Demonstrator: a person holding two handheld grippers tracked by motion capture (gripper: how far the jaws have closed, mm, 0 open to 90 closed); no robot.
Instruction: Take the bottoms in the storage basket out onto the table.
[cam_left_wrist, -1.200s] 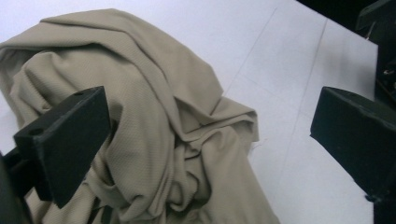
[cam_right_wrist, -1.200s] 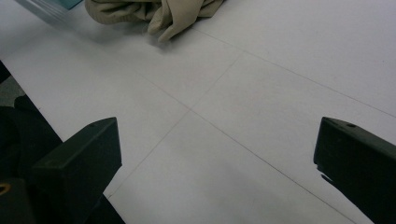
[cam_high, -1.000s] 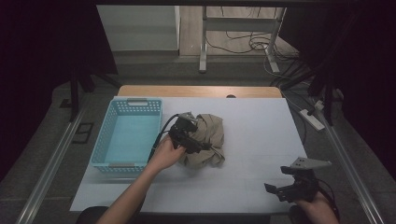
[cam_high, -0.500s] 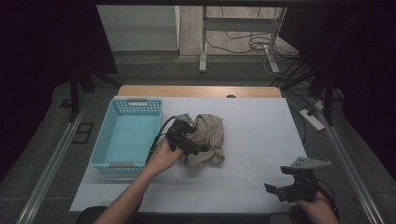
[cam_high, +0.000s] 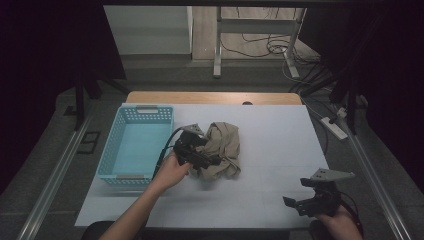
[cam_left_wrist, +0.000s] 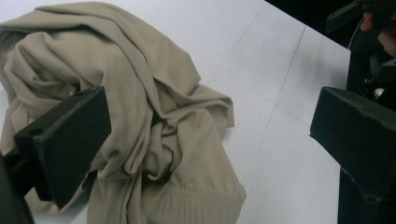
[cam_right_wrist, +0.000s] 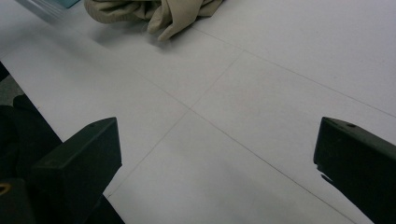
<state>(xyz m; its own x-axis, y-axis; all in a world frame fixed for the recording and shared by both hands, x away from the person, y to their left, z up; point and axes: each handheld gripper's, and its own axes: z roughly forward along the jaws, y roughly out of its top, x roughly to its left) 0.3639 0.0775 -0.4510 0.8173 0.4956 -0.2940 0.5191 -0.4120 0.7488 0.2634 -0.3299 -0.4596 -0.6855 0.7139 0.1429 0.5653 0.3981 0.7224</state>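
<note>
The blue basket sits empty at the left. Just right of it, the left gripper has edged nearer onto the crumpled beige garment, fingers wide apart, probably about to grab. The right gripper idles near-right, fingers spread, empty.

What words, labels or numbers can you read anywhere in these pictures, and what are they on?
None can be read.
The beige garment: plain fabric, no tag or print visible.
The blue basket: no label visible.
The white table cover: only faint crease lines, no writing.
The left gripper and right gripper: black jaws, no markings legible.
</note>
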